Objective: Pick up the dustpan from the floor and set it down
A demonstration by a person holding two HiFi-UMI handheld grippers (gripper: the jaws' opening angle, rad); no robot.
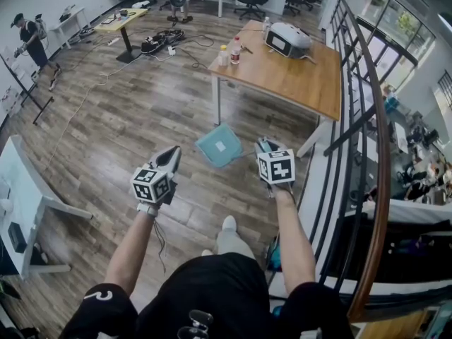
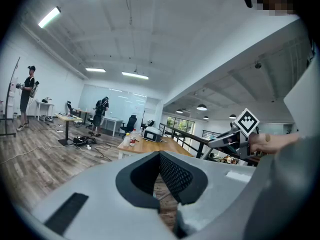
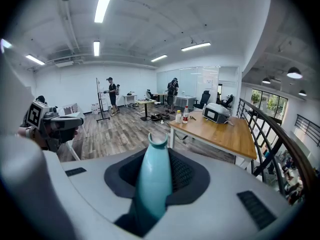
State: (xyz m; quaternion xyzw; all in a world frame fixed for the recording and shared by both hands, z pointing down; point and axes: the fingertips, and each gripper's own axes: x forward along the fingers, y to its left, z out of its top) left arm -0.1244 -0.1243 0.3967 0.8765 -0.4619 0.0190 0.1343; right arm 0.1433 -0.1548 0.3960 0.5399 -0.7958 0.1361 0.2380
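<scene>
A teal dustpan (image 1: 219,145) hangs over the wood floor just ahead of me, its flat pan turned up toward the head camera. Its teal handle (image 3: 152,184) runs back between the jaws of my right gripper (image 1: 260,147), which is shut on it. In the right gripper view the handle stands straight up between the dark pads (image 3: 185,174). My left gripper (image 1: 170,161) is level with it to the left, apart from the dustpan. Its jaws meet at the tip with nothing between them (image 2: 160,156).
A wooden table (image 1: 282,76) stands just beyond the dustpan, carrying a white machine (image 1: 287,39) and two bottles (image 1: 229,51). A dark railing (image 1: 367,140) runs along the right. A white table (image 1: 28,210) is at the left. Cables (image 1: 159,42) and a person (image 1: 32,41) are farther back.
</scene>
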